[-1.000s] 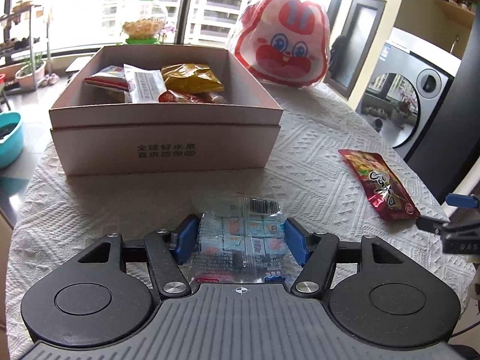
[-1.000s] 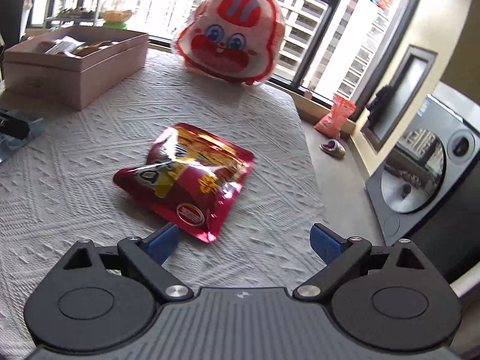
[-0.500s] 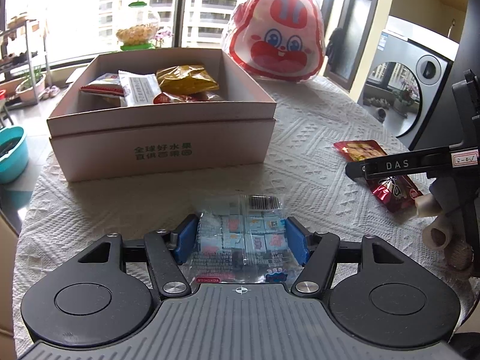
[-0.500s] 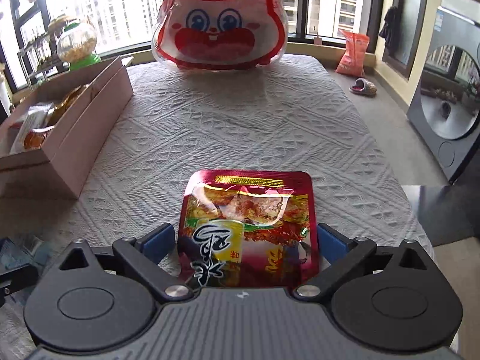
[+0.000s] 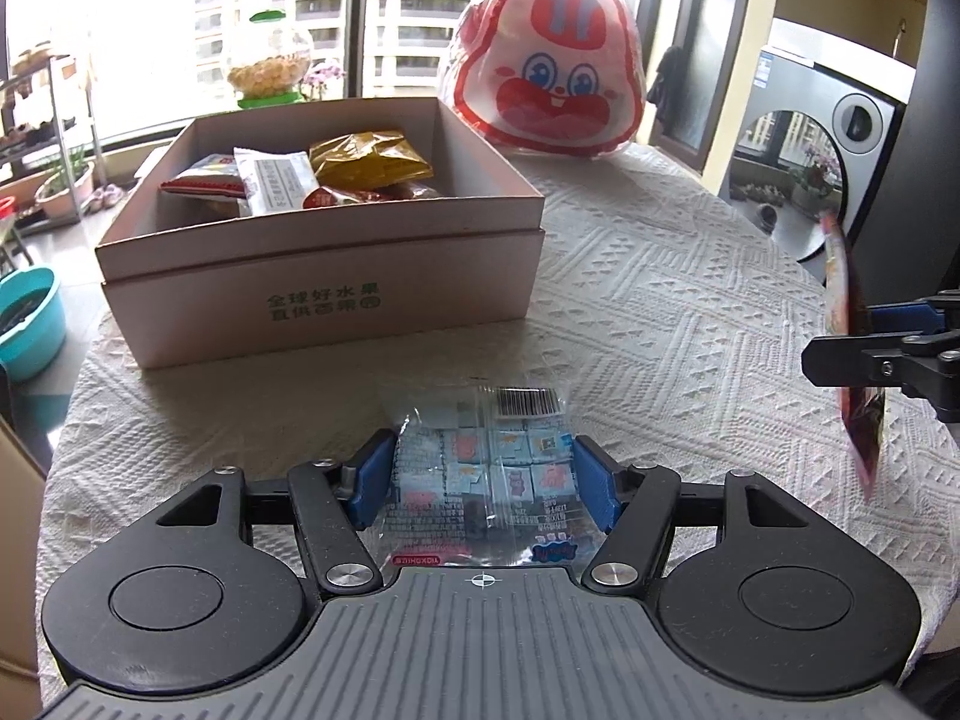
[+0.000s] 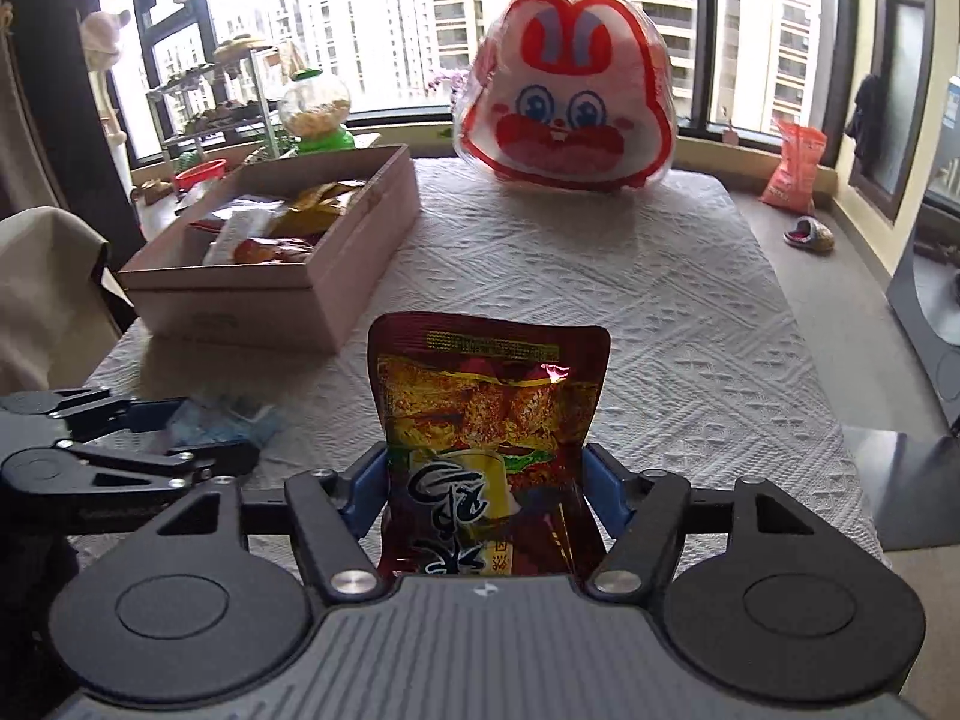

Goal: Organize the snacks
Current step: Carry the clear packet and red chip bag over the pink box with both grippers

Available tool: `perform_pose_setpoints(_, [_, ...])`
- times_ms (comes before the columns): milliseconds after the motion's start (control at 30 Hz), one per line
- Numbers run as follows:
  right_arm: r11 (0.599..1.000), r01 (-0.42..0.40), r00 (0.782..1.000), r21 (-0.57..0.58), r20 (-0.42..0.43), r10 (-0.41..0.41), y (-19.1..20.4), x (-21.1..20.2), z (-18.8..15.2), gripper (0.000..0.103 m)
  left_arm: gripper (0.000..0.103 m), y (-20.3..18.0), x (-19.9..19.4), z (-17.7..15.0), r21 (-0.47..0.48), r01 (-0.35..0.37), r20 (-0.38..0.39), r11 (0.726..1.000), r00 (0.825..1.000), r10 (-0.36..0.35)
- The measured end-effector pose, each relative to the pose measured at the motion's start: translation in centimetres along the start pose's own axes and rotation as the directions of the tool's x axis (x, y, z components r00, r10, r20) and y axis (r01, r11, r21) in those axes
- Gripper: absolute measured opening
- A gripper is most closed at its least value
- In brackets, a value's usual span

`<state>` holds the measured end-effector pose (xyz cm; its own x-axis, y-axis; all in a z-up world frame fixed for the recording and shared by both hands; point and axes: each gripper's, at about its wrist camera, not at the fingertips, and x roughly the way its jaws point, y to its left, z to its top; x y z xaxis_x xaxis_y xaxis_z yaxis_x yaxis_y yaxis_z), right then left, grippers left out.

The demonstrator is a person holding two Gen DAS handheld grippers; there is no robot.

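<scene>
My left gripper (image 5: pixel 483 480) is shut on a clear packet of blue-wrapped candies (image 5: pixel 486 462), which rests low over the white tablecloth. My right gripper (image 6: pixel 486 495) is shut on a red foil snack pouch (image 6: pixel 489 414) and holds it upright above the table; the pouch also shows edge-on at the right of the left wrist view (image 5: pixel 855 360). The pink cardboard box (image 5: pixel 324 294) stands ahead of the left gripper, with several snack packets (image 5: pixel 366 165) inside. In the right wrist view the box (image 6: pixel 282 294) is at the left.
A large red-and-white rabbit-face bag (image 5: pixel 549 84) stands at the table's far side, also in the right wrist view (image 6: pixel 567 102). A candy dispenser globe (image 5: pixel 270 60) is behind the box. A washing machine (image 5: pixel 840 138) stands right of the table, a teal basin (image 5: pixel 30 318) on the floor left.
My right gripper closed on the red pouch and lifted it upright off the table. My left gripper stayed shut on the candy packet and barely moved.
</scene>
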<state>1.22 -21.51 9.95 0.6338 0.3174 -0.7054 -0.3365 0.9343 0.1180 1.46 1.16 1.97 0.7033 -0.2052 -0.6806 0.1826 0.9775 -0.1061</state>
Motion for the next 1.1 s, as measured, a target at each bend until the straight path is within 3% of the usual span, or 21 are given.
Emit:
perform_pose_setpoints(100, [1.000, -0.030, 0.999, -0.009, 0.020, 0.030, 0.7, -0.9, 0.1, 0.066, 0.066, 0.4, -0.9, -0.1, -0.040, 0.034, -0.012, 0.999, 0.999, -0.034])
perform_pose_setpoints(200, [0.999, -0.043, 0.998, -0.029, 0.041, 0.045, 1.3, -1.8, 0.5, 0.033, 0.066, 1.6, -3.4, -0.1, -0.099, 0.103, 0.073, 0.990, 0.993, -0.096])
perform_pose_setpoints(300, [0.997, -0.042, 0.995, -0.072, 0.087, 0.048, 1.5, -2.7, 0.7, 0.033, 0.066, 3.2, -6.1, 1.2, -0.138, 0.077, 0.192, 0.987, 0.980, -0.049])
perform_pose_setpoints(367, [0.996, -0.041, 0.995, -0.083, 0.084, 0.048, 1.4, -2.5, 0.7, 0.033, 0.066, 4.2, -7.0, 2.1, -0.171, 0.058, 0.213, 0.984, 0.977, -0.020])
perform_pose_setpoints(400, [0.995, -0.048, 0.995, -0.082, 0.080, 0.054, 1.1, -2.4, 0.7, 0.036, 0.066, 4.4, -7.3, 2.2, -0.175, 0.049, 0.212, 0.983, 0.977, -0.011])
perform_pose_setpoints(467, [0.995, -0.067, 0.995, -0.078, 0.075, 0.073, 0.4, -2.1, 0.4, 0.062, 0.066, 4.3, -7.2, 2.1, -0.168, 0.050, 0.186, 0.985, 0.982, -0.018])
perform_pose_setpoints(500, [0.994, -0.075, 0.994, -0.074, 0.068, 0.080, 0.0, -1.8, 0.2, 0.079, 0.066, 4.2, -6.9, 1.9, -0.165, 0.061, 0.161, 0.984, 0.986, -0.034])
perform_pose_setpoints(633, [0.996, -0.085, 0.996, -0.006, -0.016, 0.085, -1.5, 0.5, -0.7, 0.081, 0.066, 3.1, -4.6, 0.7, -0.154, 0.102, 0.077, 0.983, 0.993, -0.091])
perform_pose_setpoints(833, [0.987, -0.110, 0.986, 0.119, -0.113, 0.124, -1.6, 4.4, -1.2, 0.084, 0.066, 2.1, -1.7, -0.9, -0.110, 0.064, -0.010, 0.992, 0.998, -0.065])
perform_pose_setpoints(967, [0.993, -0.082, 0.989, 0.084, -0.119, 0.092, 0.4, 5.4, -0.7, 0.086, 0.066, 2.0, -1.7, -1.1, -0.104, 0.062, -0.004, 0.993, 0.998, -0.063])
perform_pose_setpoints(1100, [1.000, -0.002, 0.991, -0.007, -0.136, 0.001, 2.9, 6.6, -0.6, 0.097, 0.066, 2.3, -1.7, -1.3, -0.114, 0.073, 0.006, 0.991, 0.997, -0.073])
